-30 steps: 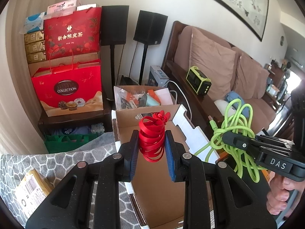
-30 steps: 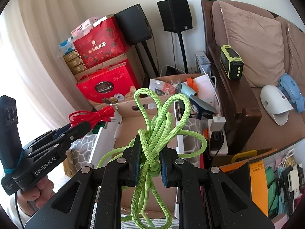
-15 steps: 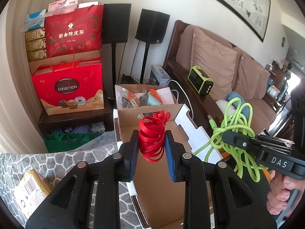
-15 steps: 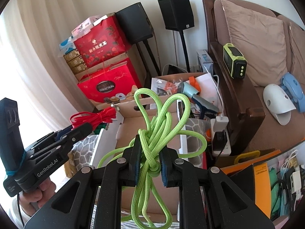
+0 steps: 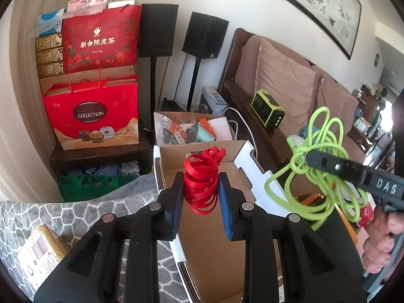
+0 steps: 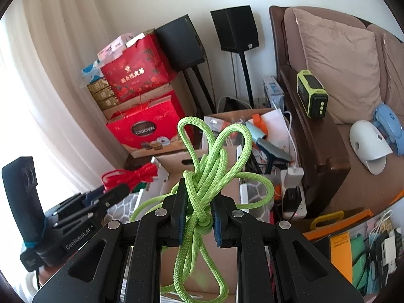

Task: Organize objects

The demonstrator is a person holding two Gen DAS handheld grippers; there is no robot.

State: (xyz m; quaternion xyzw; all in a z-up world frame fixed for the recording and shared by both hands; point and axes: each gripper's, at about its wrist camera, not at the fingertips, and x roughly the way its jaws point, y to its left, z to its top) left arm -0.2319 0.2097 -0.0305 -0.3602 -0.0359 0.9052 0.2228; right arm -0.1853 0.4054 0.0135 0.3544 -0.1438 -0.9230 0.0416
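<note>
A coil of flat red cord [image 5: 201, 185] is pinched between the blue pads of my left gripper [image 5: 200, 189], which is shut on it above an open cardboard box [image 5: 209, 240]. My right gripper [image 6: 199, 202] is shut on a knotted bundle of bright green rope [image 6: 214, 161], whose loops stick up and hang down. In the left wrist view the right gripper [image 5: 313, 157] holds the green rope [image 5: 320, 156] to the right of the box. In the right wrist view the left gripper [image 6: 118, 190] with the red cord [image 6: 133, 175] is at the left.
Behind the box stands a second cardboard box [image 5: 189, 128] full of small items. Red gift bags [image 5: 93, 116] and two black speakers [image 5: 204, 35] are at the back. A sofa [image 5: 290, 88] with a green device [image 5: 267, 108] lies right. A grey patterned cloth [image 5: 75, 214] covers the near left.
</note>
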